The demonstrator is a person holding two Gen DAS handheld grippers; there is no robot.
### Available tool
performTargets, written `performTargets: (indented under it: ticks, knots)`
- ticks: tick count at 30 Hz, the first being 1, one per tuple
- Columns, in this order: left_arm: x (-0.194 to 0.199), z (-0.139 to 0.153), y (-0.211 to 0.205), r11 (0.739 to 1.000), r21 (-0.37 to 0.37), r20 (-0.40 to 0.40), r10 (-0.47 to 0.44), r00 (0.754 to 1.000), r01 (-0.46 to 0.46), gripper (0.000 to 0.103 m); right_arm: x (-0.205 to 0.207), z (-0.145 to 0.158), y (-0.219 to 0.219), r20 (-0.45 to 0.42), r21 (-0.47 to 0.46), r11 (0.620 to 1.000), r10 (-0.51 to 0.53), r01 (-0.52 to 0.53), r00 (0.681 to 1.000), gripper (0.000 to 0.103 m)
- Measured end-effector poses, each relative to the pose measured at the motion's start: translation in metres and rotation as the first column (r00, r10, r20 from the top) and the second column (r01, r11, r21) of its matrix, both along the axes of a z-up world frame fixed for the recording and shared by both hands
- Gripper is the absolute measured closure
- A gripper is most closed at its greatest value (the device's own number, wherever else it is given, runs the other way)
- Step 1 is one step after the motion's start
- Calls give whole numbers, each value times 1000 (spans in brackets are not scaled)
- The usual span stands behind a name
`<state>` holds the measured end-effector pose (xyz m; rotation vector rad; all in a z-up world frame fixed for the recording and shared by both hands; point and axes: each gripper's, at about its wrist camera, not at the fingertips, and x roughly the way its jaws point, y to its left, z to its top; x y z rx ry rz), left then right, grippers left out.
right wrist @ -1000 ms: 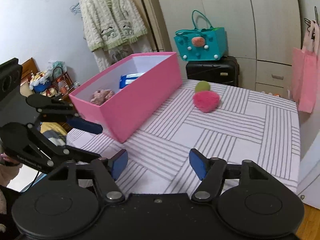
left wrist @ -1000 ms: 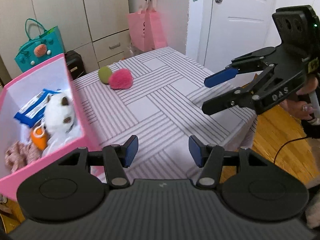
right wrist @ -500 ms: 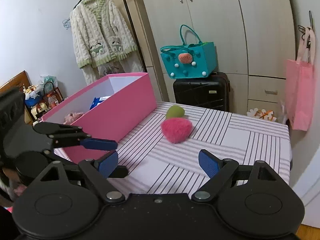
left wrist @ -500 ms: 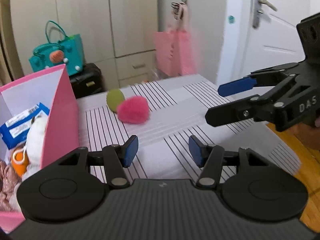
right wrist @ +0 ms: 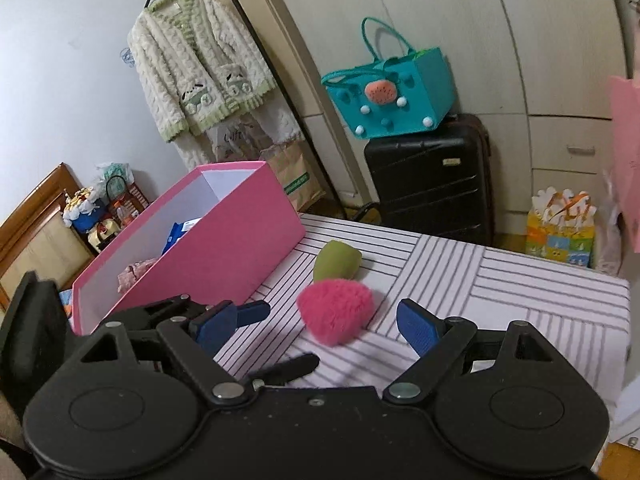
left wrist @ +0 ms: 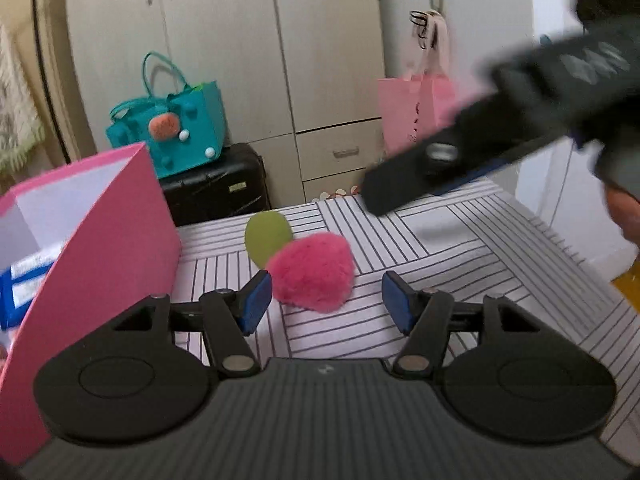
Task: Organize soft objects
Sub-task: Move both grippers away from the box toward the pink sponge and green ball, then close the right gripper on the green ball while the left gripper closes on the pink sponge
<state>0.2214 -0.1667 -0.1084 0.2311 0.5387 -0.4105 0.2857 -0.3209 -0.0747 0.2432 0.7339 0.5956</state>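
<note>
A fluffy pink pom-pom (left wrist: 312, 276) (right wrist: 336, 310) lies on the striped tablecloth, touching a green egg-shaped soft toy (left wrist: 267, 238) (right wrist: 335, 260) behind it. My left gripper (left wrist: 326, 300) is open and empty, its jaws spread on either side of the near part of the pom-pom. My right gripper (right wrist: 320, 326) is open and empty, close in front of the same pom-pom. It shows blurred at upper right in the left wrist view (left wrist: 500, 152). The open pink box (left wrist: 100, 248) (right wrist: 224, 248) stands to the left and holds soft items.
A black suitcase (right wrist: 428, 184) with a teal bag (right wrist: 388, 92) on it stands behind the table. A pink bag (left wrist: 416, 112) hangs on the wardrobe. The table's right edge (right wrist: 622, 320) drops off to the floor. A cardigan (right wrist: 196, 64) hangs at the back left.
Both grippers have moved forward across the table toward the pink pom-pom, which now sits close between their fingertips. Both stay open.
</note>
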Motion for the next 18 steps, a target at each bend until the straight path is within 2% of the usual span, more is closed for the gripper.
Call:
performTargets:
  ticks: [4,6,9,11,13,15,18]
  knots:
    - [4,-1,-6,999,5,9,34,999,-34,43,23,-5,6,-30,16,999,43,-43,999,13]
    - [11,-3,-10,997,17,9,79,997,-79,43,34,-8,10,-45,18,998,55,-54,997,14]
    - [19,-5,-13,988,17,-7,152,988,-152,43,49,-16,14,-80,26,998,62,-60,995,16]
    - [29,-6,-9,983,2,-56,186,981,-186,43,61,-20,17,-103,28,998,62,-60,993,16]
    - [35,-6,-2,977,-42,-98,205,974,-210,43,74,-24,20,-124,18,998,62,-60,990,17]
    - [39,-8,0,972,-51,-103,223,969,-229,43,87,-29,25,-143,16,998,67,-65,988,21]
    - [38,-12,-3,978,-56,-116,192,975,-199,43,108,-36,32,-181,34,997,72,-67,981,22]
